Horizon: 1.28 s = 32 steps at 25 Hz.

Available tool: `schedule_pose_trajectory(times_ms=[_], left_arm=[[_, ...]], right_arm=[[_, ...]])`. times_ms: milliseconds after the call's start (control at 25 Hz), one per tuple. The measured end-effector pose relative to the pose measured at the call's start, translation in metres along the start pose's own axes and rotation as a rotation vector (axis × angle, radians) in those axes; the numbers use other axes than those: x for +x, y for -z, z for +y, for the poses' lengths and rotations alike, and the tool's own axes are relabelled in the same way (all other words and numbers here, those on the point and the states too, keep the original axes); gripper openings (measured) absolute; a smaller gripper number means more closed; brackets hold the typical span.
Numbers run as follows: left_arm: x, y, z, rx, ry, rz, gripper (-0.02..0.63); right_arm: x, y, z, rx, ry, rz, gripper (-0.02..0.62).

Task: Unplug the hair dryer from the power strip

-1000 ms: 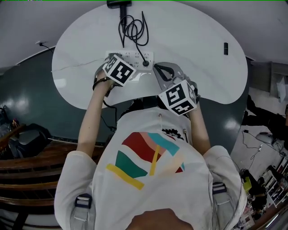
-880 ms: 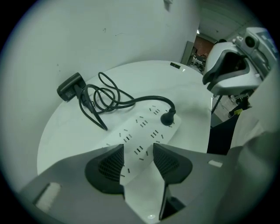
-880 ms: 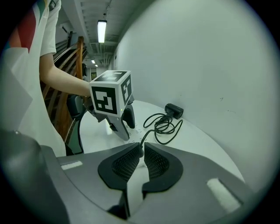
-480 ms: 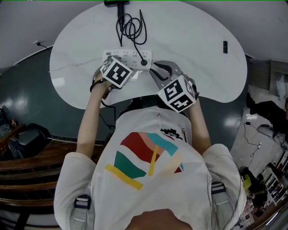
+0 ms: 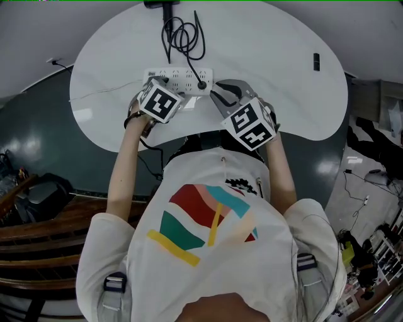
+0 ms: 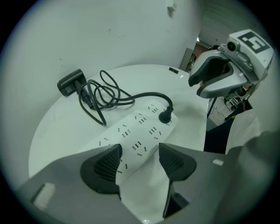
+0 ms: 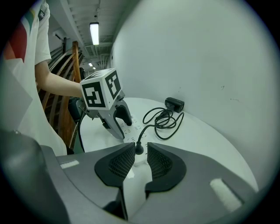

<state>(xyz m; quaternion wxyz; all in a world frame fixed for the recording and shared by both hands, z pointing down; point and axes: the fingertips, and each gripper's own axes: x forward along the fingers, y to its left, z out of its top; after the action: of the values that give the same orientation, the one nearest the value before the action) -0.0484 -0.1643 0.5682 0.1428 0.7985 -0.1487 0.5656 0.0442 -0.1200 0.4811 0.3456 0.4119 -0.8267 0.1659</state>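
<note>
A white power strip [image 5: 179, 80] lies on the round white table [image 5: 283, 94]. A black plug [image 5: 202, 85] sits in its right end. Its cable [image 5: 184, 41] coils back to the black hair dryer [image 5: 165, 5] at the far edge. My left gripper [image 6: 138, 164] points steeply down over the strip [image 6: 140, 131]; its jaws are opening, the strip's near end lying between the pads untouched. My right gripper [image 7: 140, 162] stands open with a narrow gap, and the plug [image 7: 138, 148] sits just beyond its tips. Both the plug [image 6: 165, 116] and the right gripper [image 6: 218, 74] show in the left gripper view.
A small black object [image 5: 316, 64] lies on the table's right side. The table's near edge runs just below both grippers, with dark floor [image 5: 38, 126] beyond it. Wooden stairs [image 5: 38, 226] are at the left. The left gripper [image 7: 111, 118] stands close to the plug's left.
My left gripper has shifted slightly left along the strip. The right gripper has edged a little closer to the plug. The plug is still in the strip.
</note>
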Motion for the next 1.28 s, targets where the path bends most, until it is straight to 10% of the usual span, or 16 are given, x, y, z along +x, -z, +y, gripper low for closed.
schedule_pose_trajectory(times_ms=[1280], left_arm=[[-0.007, -0.007, 0.022, -0.025, -0.044, -0.039, 0.247]], right_arm=[[0.057, 0.002, 0.005, 0.063, -0.091, -0.039, 0.144]])
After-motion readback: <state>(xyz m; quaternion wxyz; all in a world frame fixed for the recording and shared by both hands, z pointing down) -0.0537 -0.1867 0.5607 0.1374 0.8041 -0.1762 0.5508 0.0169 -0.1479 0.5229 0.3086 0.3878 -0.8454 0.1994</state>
